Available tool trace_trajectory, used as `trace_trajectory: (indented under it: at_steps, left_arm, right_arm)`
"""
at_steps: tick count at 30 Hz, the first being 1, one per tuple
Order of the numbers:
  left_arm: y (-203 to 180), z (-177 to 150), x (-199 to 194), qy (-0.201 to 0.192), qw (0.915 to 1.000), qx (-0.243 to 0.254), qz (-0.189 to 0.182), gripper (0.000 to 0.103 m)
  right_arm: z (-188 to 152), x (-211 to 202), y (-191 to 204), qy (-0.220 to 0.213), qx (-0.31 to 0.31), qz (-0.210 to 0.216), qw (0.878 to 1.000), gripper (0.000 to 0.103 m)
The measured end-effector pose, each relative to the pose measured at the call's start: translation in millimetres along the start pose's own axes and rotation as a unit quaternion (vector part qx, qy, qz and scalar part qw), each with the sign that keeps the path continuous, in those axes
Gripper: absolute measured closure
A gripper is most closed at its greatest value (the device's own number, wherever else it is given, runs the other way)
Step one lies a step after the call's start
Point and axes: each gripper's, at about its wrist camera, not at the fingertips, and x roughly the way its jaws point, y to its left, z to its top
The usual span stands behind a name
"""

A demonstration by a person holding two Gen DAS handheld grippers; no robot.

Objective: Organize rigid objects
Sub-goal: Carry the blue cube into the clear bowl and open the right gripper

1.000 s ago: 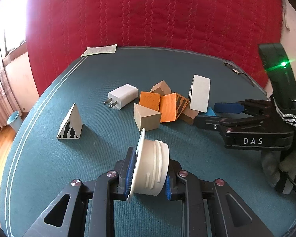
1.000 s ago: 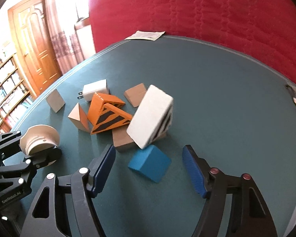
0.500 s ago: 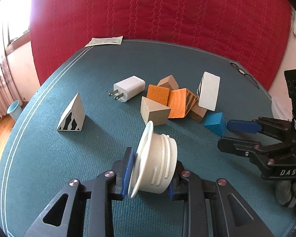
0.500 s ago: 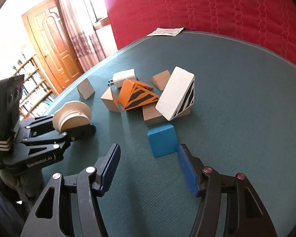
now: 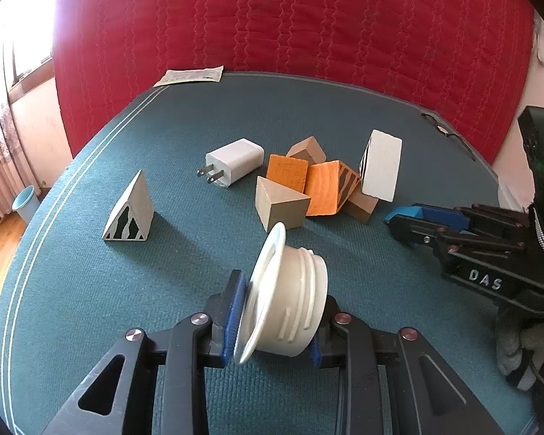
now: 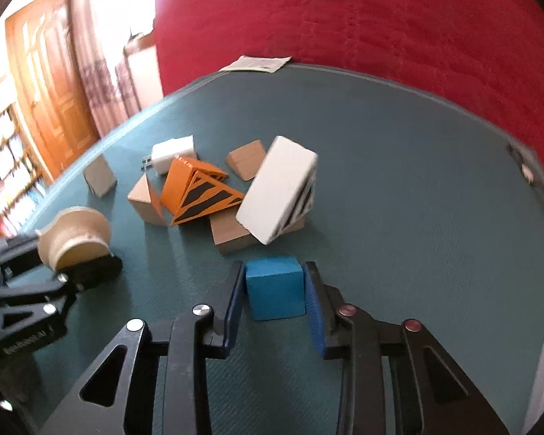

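Observation:
My left gripper [image 5: 273, 320] is shut on a white threaded lid [image 5: 290, 304], held on its side above the teal table [image 5: 90, 290]; the lid also shows in the right wrist view [image 6: 74, 237]. My right gripper [image 6: 275, 290] has closed around a blue block [image 6: 275, 288] that rests on the table, its pads touching both sides. A cluster of blocks lies beyond: orange striped wedges [image 6: 196, 195], a white striped block [image 6: 279, 188] leaning on a brown block [image 6: 232, 233], and a white charger plug [image 5: 234, 161].
A striped grey wedge [image 5: 130, 214] stands alone at the left. A paper slip [image 5: 190, 75] lies at the table's far edge, below a red quilted wall. A small dark item [image 5: 442, 129] lies by the far right edge.
My right gripper has moved forward over the blue block and closed its fingers onto it. My left gripper still holds the lid, shifted slightly.

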Motion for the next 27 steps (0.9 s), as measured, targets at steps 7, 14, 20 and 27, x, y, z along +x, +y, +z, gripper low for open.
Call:
trace_trajectory:
  at_steps: [7,14,20,27]
  left_arm:
    - [-5.2,0.1,-1.6,-0.005,0.9999,0.009,-0.002,0.074]
    - [-18.5,-0.7,-7.5,-0.014,0.9996,0.021,0.009,0.077]
    - [-35.6,0.6,-16.6,-0.019,0.9992,0.035,0.0,0.08]
    - [-63.8,8.4,-31.1,-0.041,0.9971,0.063,-0.007,0.08]
  right_arm:
    - [-15.9,-19.1,-19.9,-0.021,0.075,-0.014,0.997,0.07]
    - [-30.6,-37.6,-31.1,-0.031,0.11,-0.031,0.993,0.07]
    - [-40.1,-57.9,-33.6,-0.054,0.12,-0.043,0.99,0.07]
    - [-55.7,-89.6,-41.9,-0.082,0.138,-0.053,0.985,0.07]
